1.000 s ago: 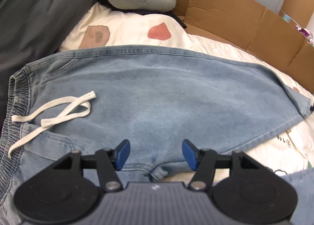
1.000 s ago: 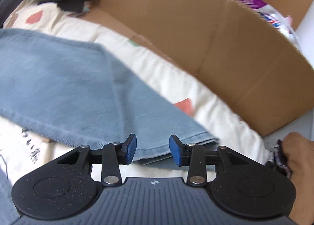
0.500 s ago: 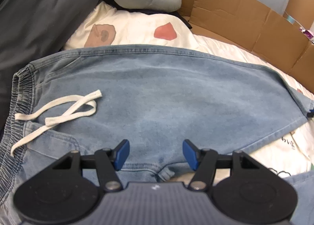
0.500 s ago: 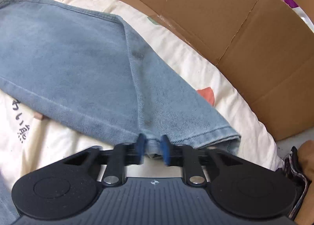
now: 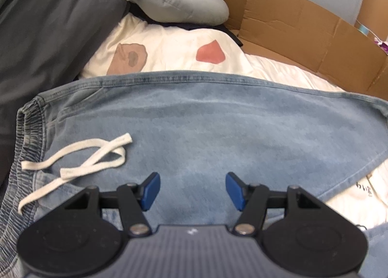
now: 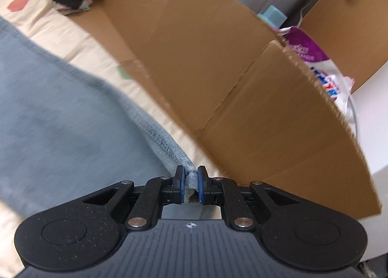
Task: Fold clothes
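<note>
Pale blue denim trousers with an elastic waistband spread flat on the cream patterned bedspread, long axis running across the bed: waistband and off-white drawstring toward the bed's left edge by the dark grey pillow, leg hem far off toward the right edge beside the brown cardboard wall.

Right gripper clenched on the hem end of the leg, a small wad of denim pinched between the blue pads; cloth drawn up from the pads in a taut ridge back toward the body of the garment. Left gripper released, jaws standing wide over the crotch area near the bed's near edge, nothing between them, pads clear of the cloth as far as can be seen.

Judged the relation that matters: hem already in the right hand, waistband well apart along the long axis, so a lengthwise fold means carrying the hem leftward over the leg toward the waistband, with the left gripper nearer that end to pin or receive.

Against the earlier view: right jaws then apart just short of the hem lying flat, since closed onto it, hem now lifted and the view swung toward the cardboard. Left view barely changed, jaws equally wide, drawstring in the same loop.
</note>
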A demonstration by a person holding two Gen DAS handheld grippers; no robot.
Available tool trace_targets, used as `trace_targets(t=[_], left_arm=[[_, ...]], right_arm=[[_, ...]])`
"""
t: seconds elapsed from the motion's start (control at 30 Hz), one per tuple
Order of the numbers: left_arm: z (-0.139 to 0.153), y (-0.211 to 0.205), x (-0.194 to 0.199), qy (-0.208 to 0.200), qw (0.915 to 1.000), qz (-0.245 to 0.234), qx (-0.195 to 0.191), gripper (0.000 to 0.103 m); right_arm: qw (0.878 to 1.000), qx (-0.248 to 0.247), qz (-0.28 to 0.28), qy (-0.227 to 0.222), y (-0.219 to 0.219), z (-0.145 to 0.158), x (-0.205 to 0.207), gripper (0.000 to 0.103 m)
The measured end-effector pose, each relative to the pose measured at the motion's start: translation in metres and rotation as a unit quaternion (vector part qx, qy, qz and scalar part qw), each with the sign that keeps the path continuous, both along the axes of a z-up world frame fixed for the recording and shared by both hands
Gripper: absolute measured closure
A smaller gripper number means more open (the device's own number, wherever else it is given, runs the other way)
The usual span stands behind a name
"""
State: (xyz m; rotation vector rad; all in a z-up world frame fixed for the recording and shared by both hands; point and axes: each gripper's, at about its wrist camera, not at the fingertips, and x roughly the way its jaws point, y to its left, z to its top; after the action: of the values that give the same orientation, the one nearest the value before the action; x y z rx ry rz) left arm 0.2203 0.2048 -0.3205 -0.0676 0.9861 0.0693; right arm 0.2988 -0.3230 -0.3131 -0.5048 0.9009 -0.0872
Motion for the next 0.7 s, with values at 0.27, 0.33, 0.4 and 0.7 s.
trace_targets(t=[0.27, 0.33, 0.4, 0.7], left_arm=[[-0.003, 0.007, 0.005, 0.002, 0.9999, 0.005, 0.01, 0.04], [-0.004, 0.008, 0.006, 0.001, 0.9999, 0.006, 0.01, 0.04], [-0.005, 0.009, 0.007, 0.0, 0.9999, 0.008, 0.011, 0.04], [-0.009, 0.018, 0.031, -0.016, 0.9997, 0.004, 0.018, 0.04]], right_arm=[[0.998, -0.039, -0.003, -0.045, -0.015, -0.007, 0.046, 0.092], [0.997, -0.055, -0.001, -0.062, -0.015, -0.009, 0.056, 0.086], [0.995, -0.062, -0.003, -0.075, -0.015, -0.007, 0.062, 0.085], [0.998, 0.004, -0.01, -0.066, -0.006, -0.011, 0.042, 0.083]])
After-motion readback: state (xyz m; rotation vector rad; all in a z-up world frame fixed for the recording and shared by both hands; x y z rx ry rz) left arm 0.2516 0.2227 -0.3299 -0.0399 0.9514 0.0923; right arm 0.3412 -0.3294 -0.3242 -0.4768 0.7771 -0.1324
